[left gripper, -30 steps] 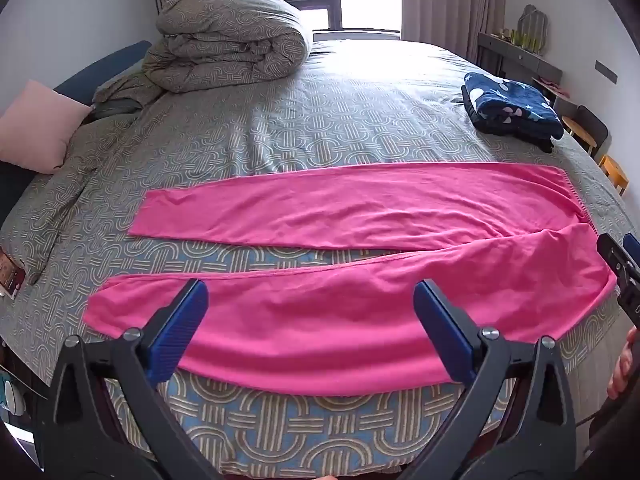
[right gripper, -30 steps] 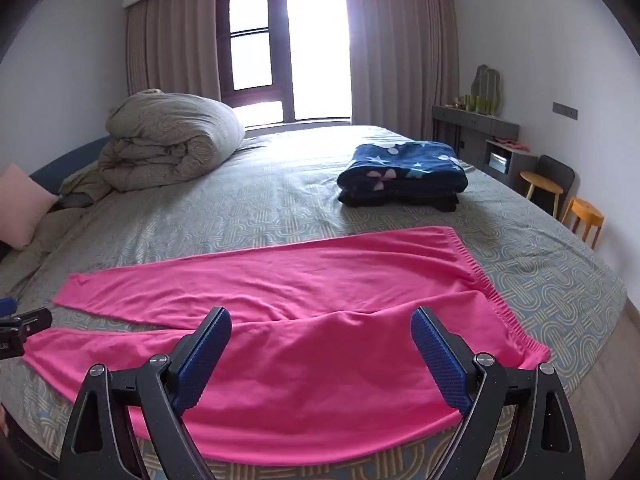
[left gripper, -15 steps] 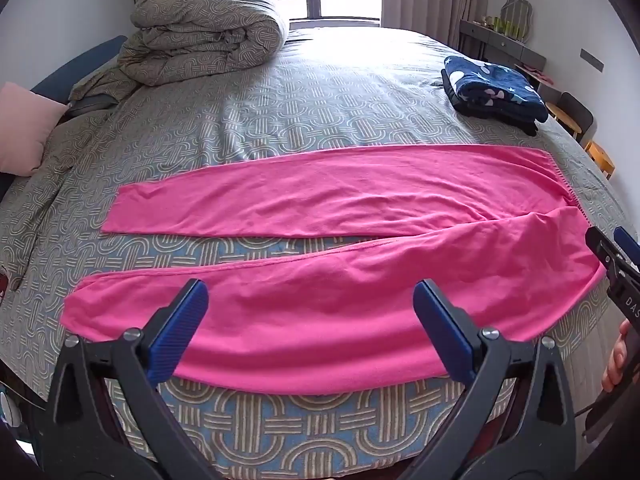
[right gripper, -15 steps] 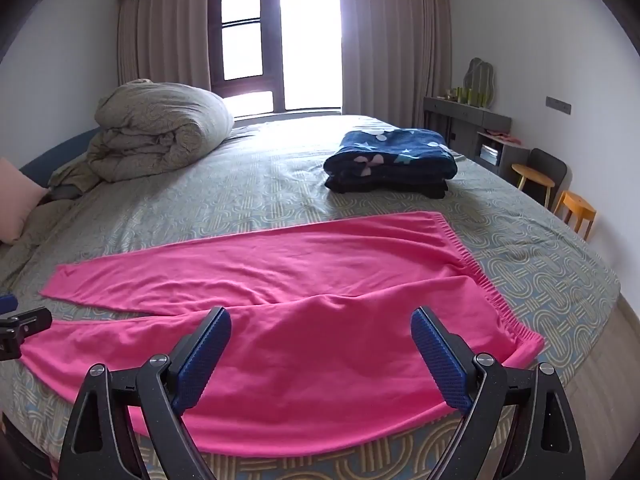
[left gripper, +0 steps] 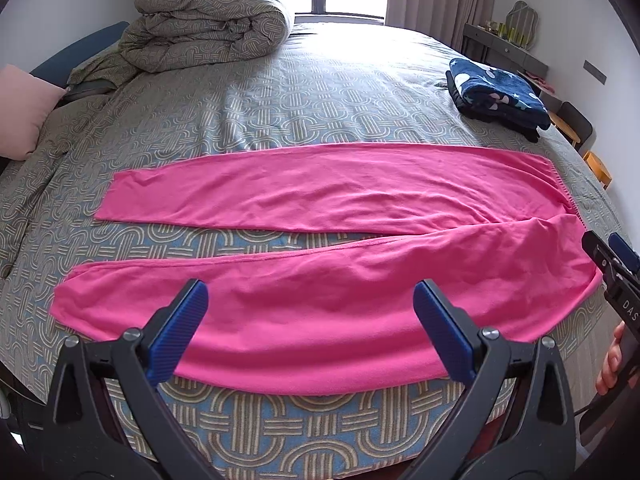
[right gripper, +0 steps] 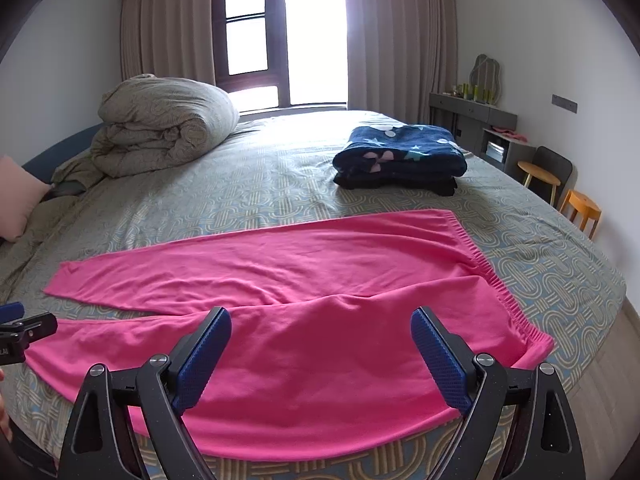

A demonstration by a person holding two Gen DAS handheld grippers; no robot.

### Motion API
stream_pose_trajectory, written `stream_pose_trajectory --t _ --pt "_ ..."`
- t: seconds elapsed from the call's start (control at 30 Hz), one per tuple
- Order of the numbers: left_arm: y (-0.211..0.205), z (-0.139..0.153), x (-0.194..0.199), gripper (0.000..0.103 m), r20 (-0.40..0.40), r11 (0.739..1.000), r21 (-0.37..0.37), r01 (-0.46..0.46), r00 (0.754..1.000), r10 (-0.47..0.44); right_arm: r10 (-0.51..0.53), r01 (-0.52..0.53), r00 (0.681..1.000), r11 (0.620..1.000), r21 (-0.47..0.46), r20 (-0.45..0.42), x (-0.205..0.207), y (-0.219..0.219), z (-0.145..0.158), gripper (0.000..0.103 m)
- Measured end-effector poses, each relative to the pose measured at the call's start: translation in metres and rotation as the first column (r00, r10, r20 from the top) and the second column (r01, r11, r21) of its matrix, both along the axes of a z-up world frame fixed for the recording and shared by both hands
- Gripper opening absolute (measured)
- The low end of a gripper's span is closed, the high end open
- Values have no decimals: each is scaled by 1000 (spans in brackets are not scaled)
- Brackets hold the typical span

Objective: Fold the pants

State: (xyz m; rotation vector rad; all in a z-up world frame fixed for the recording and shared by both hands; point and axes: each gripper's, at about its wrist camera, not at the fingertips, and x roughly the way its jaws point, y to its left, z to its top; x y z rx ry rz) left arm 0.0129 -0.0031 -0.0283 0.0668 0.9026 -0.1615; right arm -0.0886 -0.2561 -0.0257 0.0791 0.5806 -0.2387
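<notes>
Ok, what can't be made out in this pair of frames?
- Pink pants: near edge behind the left tongs in the left wrist view, and behind the right tongs in the right.
- Dresser items: too small.
- Pink pillow: cut off by the fisheye edge.

rolled duvet (left gripper: 208,12), navy blanket (right gripper: 400,150), pink pillow (left gripper: 24,112)

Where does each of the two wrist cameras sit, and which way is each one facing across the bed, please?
Left wrist: on the left gripper, open above the near leg of the pink pants, facing across the bed; the right gripper and some fingers show at the right edge.
Right wrist: on the right gripper, open near the waistband end, facing the window; the left gripper shows at the left edge.
Shared: the pants, rolled duvet, navy folded pile.
</notes>
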Motion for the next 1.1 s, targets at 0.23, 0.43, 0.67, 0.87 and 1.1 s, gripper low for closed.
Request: stream_pose_trajectory --t 0.23,0.43,0.67,0.87,1.1 --pt "3 0 1 102 8 1000 -3 -1 1000 1 11 -11 1000 1000 2 -13 3 -1 -1 93" --pt "4 -1 2 102 10 1000 -7 3 1000 -3 9 -9 1000 1000 6 -16 5 -1 -1 93" --pt "7 -2 3 102 7 1000 -19 -8 1000 8 12 -11 1000 1000 9 -29 8 0 -2 93" --pt "8 -2 4 102 2 1000 -22 -11 1000 11 13 -13 1000 1000 -4 -15 4 2 0 93" --pt "9 -2 2 102 4 999 -25 -19 1000 19 8 -8 1000 1000 18 -24 5 -3 -1 93"
